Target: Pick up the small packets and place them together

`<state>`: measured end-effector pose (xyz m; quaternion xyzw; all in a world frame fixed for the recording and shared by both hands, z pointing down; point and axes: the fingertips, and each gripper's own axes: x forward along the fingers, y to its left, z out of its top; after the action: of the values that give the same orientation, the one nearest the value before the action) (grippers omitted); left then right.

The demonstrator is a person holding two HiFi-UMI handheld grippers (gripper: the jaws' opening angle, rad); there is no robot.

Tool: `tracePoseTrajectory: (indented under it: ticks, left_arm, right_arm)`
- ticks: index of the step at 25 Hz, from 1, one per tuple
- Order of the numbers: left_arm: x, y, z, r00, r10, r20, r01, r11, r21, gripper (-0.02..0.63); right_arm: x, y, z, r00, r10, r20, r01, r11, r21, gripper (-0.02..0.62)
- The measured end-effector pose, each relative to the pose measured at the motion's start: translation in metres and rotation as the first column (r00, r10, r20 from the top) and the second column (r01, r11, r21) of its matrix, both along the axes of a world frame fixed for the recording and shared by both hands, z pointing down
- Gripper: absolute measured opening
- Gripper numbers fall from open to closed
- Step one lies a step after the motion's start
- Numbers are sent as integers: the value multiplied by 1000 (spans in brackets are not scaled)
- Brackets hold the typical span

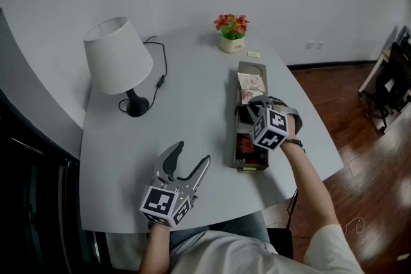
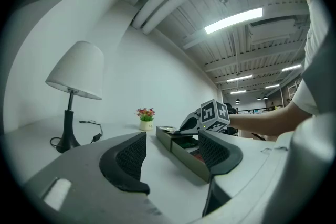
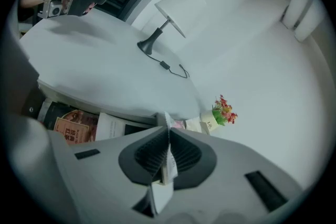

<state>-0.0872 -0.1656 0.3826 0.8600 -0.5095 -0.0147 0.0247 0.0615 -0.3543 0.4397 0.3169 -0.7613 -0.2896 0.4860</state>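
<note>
A long grey compartment tray (image 1: 236,138) lies on the right half of the white table. My right gripper (image 1: 258,103) hovers over its middle, shut on a thin white small packet (image 3: 169,164) pinched edge-on between the pads. Pale packets (image 1: 250,82) lie in the far compartment, and a red packet (image 1: 246,145) lies in the near one. The right gripper view shows the red packet (image 3: 75,126) and a white packet (image 3: 112,126) below the jaws. My left gripper (image 1: 191,156) rests near the table's front edge, left of the tray, open and holding nothing. From the left gripper (image 2: 170,157), the tray (image 2: 184,157) runs ahead.
A white-shaded lamp (image 1: 119,58) on a black base stands at the back left, its cord (image 1: 162,67) trailing across the table. A small flower pot (image 1: 232,32) sits at the far edge beyond the tray, with a yellow note (image 1: 254,54) beside it. Wooden floor lies to the right.
</note>
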Motion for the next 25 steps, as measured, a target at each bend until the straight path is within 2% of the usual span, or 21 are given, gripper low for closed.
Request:
tracePoseTrajectory:
  ticks: [6, 9, 11, 15, 18, 20, 21, 24, 25]
  left_arm:
    - [-3, 0, 4, 1000, -6, -1, 6, 1000, -14, 318]
    - [-6, -1, 5, 1000, -19, -3, 19, 1000, -20, 318]
    - [-7, -2, 5, 1000, -23, -10, 23, 1000, -19, 318]
    - [-6, -3, 0, 1000, -18, -13, 18, 1000, -10, 318]
    - [-6, -3, -2, 1000, -13, -15, 12, 1000, -4, 318]
    - [-6, -4, -4, 1000, -5, -16, 5, 1000, 2, 318]
    - [-6, -5, -5, 1000, -2, -18, 2, 1000, 6, 318]
    - [-2, -8, -8, 1000, 9, -25, -8, 1000, 18, 318]
    - [0, -9, -9, 1000, 13, -28, -13, 1000, 23, 318]
  right_arm:
    - [2, -11, 2, 999, 26, 43, -25, 999, -21, 37]
    - [-2, -13, 2, 994, 26, 103, -22, 999, -40, 59]
    - [-3, -13, 4, 991, 29, 132, -21, 998, -65, 254]
    - [3, -11, -7, 986, 49, 159, -42, 998, -43, 259]
    - [4, 6, -34, 961, 37, 274, -32, 999, -22, 261]
    - [6, 22, -62, 905, 22, 424, -23, 1000, -2, 261]
    - [9, 32, -77, 859, 9, 512, -19, 1000, 15, 261]
    - [21, 64, -112, 669, -54, 742, 8, 998, 66, 261]
    - [26, 75, -117, 606, -66, 792, 16, 997, 71, 299]
